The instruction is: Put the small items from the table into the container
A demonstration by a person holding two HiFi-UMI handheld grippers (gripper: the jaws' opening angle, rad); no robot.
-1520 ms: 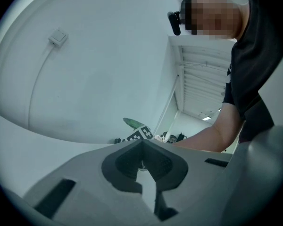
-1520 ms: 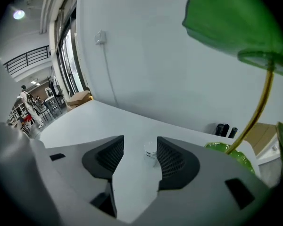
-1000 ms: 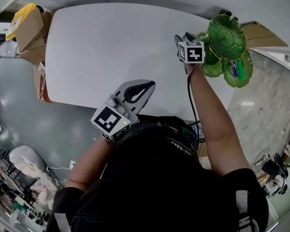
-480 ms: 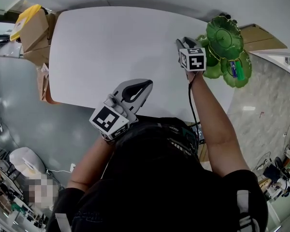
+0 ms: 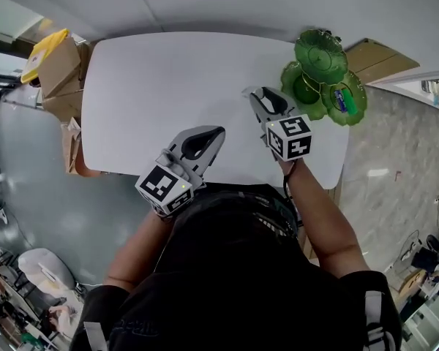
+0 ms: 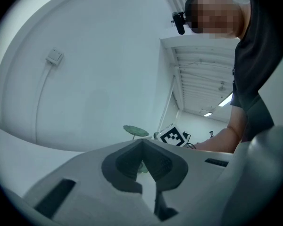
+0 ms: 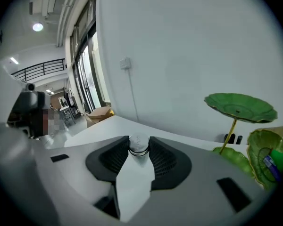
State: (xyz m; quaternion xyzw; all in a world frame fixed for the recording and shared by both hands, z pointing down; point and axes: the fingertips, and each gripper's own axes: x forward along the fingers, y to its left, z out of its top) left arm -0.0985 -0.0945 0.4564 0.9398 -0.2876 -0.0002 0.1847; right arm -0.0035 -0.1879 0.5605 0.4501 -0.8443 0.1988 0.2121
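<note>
My right gripper [image 5: 250, 93] hangs above the white table [image 5: 154, 86], left of the green leaf-shaped tiered dish [image 5: 320, 50]. It is shut on a small white round item with a dark ring [image 7: 138, 146], which sits between the pads in the right gripper view. The dish's top leaf [image 7: 240, 107] stands on a thin stem. A lower leaf [image 7: 266, 161] holds a blue and green item [image 5: 341, 99]. My left gripper [image 5: 218, 131] hovers over the table's near edge with its jaws together and nothing in them. From its own view the dish [image 6: 136, 131] shows far ahead.
Cardboard boxes [image 5: 58, 64] with a yellow thing [image 5: 44, 46] on top stand off the table's left end. A brown board [image 5: 373, 57] lies behind the dish. A wall socket [image 7: 126, 63] is on the white wall beyond the table.
My right gripper has drawn back from beside the green dish, toward the person and to the left, and has risen with the small white item. The left gripper has barely shifted.
</note>
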